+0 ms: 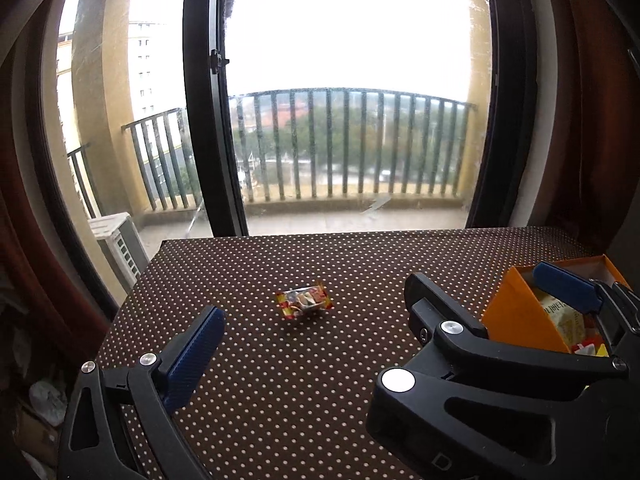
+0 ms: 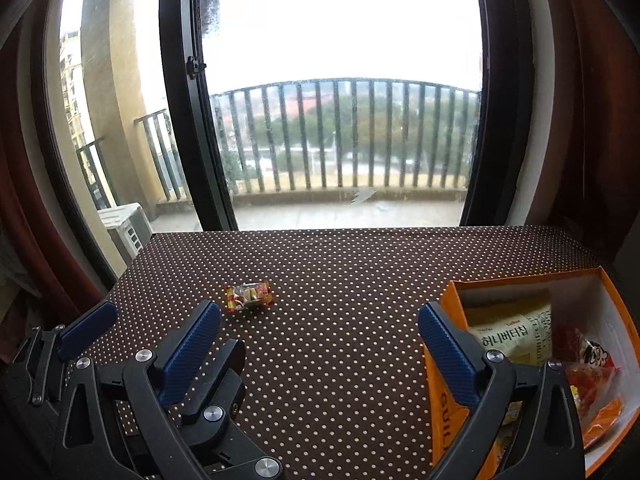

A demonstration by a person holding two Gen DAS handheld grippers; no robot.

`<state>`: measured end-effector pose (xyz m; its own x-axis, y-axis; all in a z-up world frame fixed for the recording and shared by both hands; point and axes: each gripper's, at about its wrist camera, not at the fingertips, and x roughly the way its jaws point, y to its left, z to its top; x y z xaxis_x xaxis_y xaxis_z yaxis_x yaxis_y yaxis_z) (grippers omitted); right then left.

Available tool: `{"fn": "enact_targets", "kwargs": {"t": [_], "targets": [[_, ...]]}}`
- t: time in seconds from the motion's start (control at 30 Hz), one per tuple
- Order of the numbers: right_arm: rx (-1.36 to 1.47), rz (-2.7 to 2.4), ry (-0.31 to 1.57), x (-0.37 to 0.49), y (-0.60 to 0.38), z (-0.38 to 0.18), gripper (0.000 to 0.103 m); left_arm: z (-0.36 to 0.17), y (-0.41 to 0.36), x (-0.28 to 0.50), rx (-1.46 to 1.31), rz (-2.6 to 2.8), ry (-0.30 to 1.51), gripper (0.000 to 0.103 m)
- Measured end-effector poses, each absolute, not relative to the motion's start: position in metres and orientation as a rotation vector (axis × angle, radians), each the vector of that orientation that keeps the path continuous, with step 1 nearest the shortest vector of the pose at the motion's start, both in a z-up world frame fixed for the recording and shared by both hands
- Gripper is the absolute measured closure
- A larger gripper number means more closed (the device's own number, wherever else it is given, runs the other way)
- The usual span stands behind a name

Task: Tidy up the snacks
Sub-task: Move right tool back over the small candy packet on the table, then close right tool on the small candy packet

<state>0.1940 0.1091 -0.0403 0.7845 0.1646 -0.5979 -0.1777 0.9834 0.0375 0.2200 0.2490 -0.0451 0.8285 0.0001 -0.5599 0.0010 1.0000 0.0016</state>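
Observation:
A small red-and-yellow wrapped snack [image 1: 304, 300] [image 2: 249, 295] lies alone on the dotted tablecloth. An orange box [image 2: 448, 412] [image 1: 516, 312] stands at the right, holding a yellow chip bag [image 2: 508, 336] and red packets [image 2: 588, 360]. My left gripper [image 1: 320, 332] is open just short of the snack, nothing between its fingers; its right finger is hidden behind the right gripper's body. My right gripper [image 2: 318, 320] is open and empty, its right finger [image 2: 448, 356] over the box's near left corner. The two grippers sit side by side and overlap.
The table wears a brown cloth with white dots [image 2: 340, 264]. Its left edge drops off near a dark red curtain [image 1: 24, 240]. Past the far edge is a glass balcony door with a black frame [image 1: 204, 120], and another curtain hangs at the right.

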Motion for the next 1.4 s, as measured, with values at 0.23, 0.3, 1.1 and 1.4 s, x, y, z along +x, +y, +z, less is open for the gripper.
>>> {"fn": "enact_targets", "kwargs": {"t": [0.23,0.3,1.1,1.4], "targets": [[-0.002,0.216,0.652,0.229,0.134,-0.056,0.003,-0.060,0.268,0.252,-0.004,0.016,0.606,0.002],[-0.012,0.260,0.652,0.239,0.140,-0.062,0.003,-0.066,0.271,0.262,0.000,0.013,0.610,0.002],[-0.092,0.320,0.783,0.331,0.207,-0.164,0.003,-0.165,0.327,0.343,-0.100,0.152,0.822,0.004],[-0.107,0.316,0.893,0.353,0.225,-0.183,0.015,-0.179,0.331,0.358,-0.125,0.174,0.923,0.003]]}}
